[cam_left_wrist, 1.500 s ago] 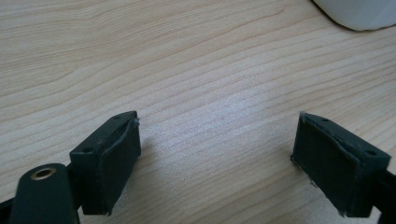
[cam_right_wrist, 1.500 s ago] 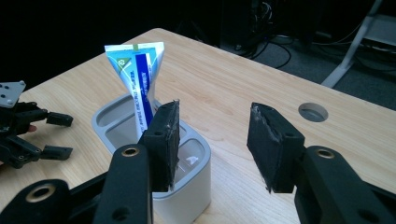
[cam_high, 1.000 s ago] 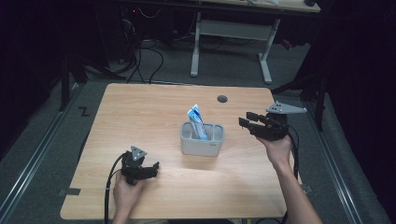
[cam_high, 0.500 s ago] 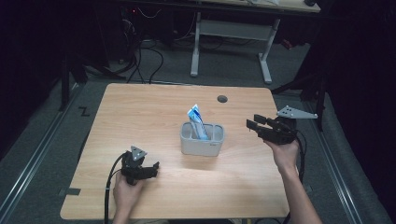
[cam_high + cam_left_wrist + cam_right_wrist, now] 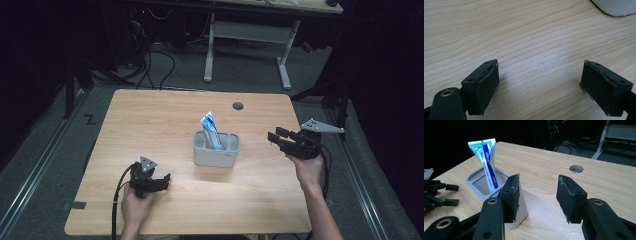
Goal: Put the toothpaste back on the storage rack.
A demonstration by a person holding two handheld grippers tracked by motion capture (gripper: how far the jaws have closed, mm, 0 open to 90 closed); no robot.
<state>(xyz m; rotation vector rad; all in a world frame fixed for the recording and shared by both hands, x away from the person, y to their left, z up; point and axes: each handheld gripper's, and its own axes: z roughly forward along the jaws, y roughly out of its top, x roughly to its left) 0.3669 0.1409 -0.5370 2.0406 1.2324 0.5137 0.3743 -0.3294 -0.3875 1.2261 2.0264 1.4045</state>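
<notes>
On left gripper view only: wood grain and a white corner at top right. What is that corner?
Observer: The light grey plastic two-compartment holder, standing mid-table.
Operator: Anything in it?
Observer: A blue-and-white toothpaste tube, standing up in one compartment, flat end up.
Operator: Where's the right gripper?
Observer: The right gripper is right of the holder, jaws open with nothing between them, pointing toward it.
</notes>
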